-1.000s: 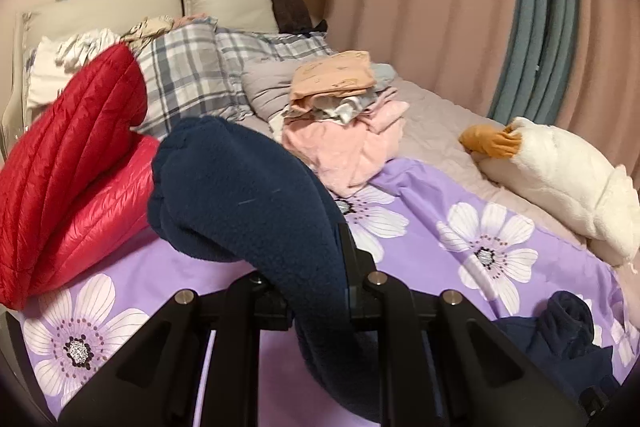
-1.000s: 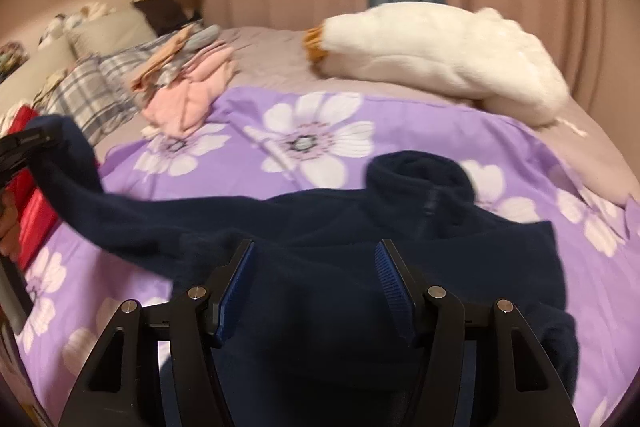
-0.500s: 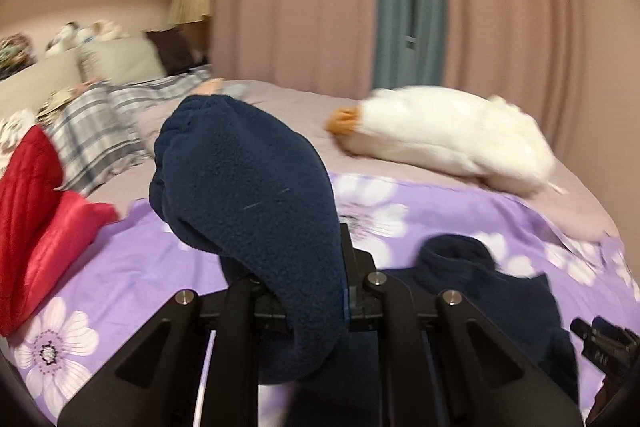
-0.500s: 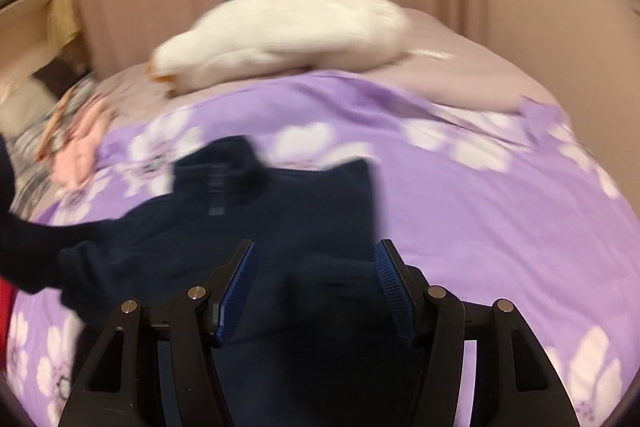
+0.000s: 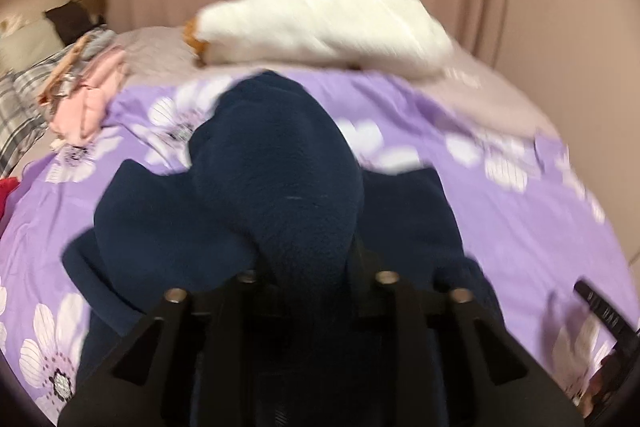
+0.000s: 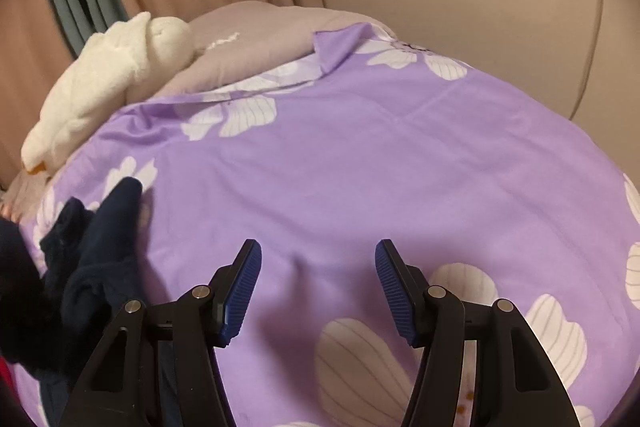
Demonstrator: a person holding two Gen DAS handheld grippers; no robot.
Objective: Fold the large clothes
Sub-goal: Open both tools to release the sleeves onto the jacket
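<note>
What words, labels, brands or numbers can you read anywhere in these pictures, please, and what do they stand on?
No text can be read.
Pale marks on the black bar at the left view's lower right: too blurred to read.
Pale stitching on the grey blanket in the right view: too small to read.

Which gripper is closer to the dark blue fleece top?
Left. The left gripper has the blue fleece top draped between its opening jaws. The right gripper is open over bare purple sheet, with the fleece off to its left.
</note>
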